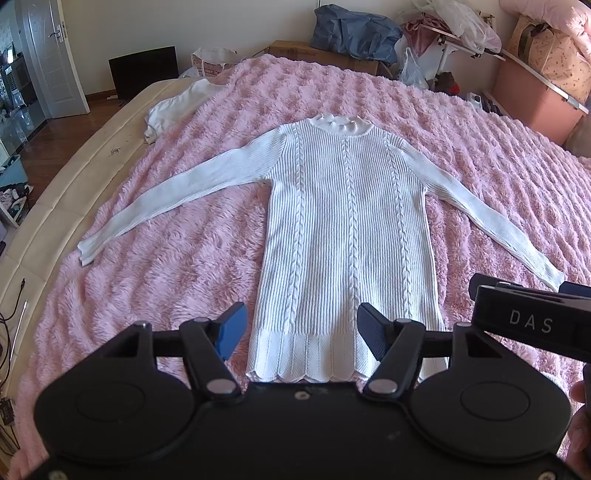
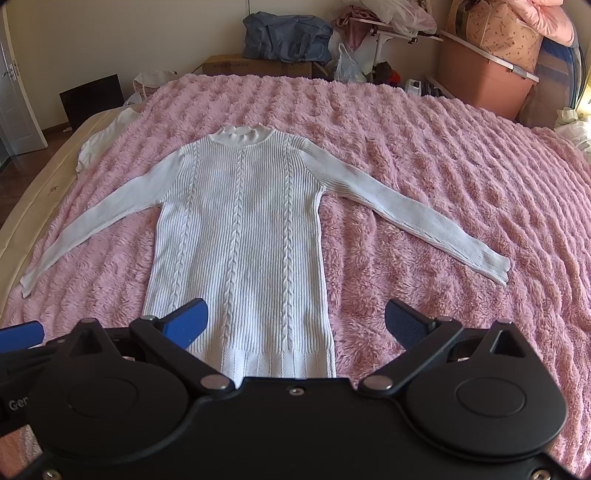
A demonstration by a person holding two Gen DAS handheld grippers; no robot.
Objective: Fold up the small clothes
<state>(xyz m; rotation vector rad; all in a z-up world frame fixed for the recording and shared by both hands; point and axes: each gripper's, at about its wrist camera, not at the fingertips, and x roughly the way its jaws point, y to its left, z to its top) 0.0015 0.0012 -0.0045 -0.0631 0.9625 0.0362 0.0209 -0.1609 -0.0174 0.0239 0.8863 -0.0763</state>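
A white cable-knit sweater (image 1: 347,229) lies flat on the pink fluffy blanket (image 1: 177,266), collar away from me, both sleeves spread outward. My left gripper (image 1: 302,332) hovers open above the scalloped hem, nothing between its blue pads. In the right wrist view the same sweater (image 2: 240,236) fills the middle. My right gripper (image 2: 295,325) is open over the hem's right corner, holding nothing. The right gripper's body shows at the right edge of the left wrist view, and a blue pad of the left gripper at the left edge of the right wrist view.
Another white garment (image 1: 177,107) lies crumpled at the blanket's far left edge. Behind the bed stand a cardboard box (image 1: 325,55), a blue bag (image 1: 354,29), plastic bags and a pink bin (image 1: 535,99). The beige bed frame (image 1: 74,177) and wooden floor run along the left.
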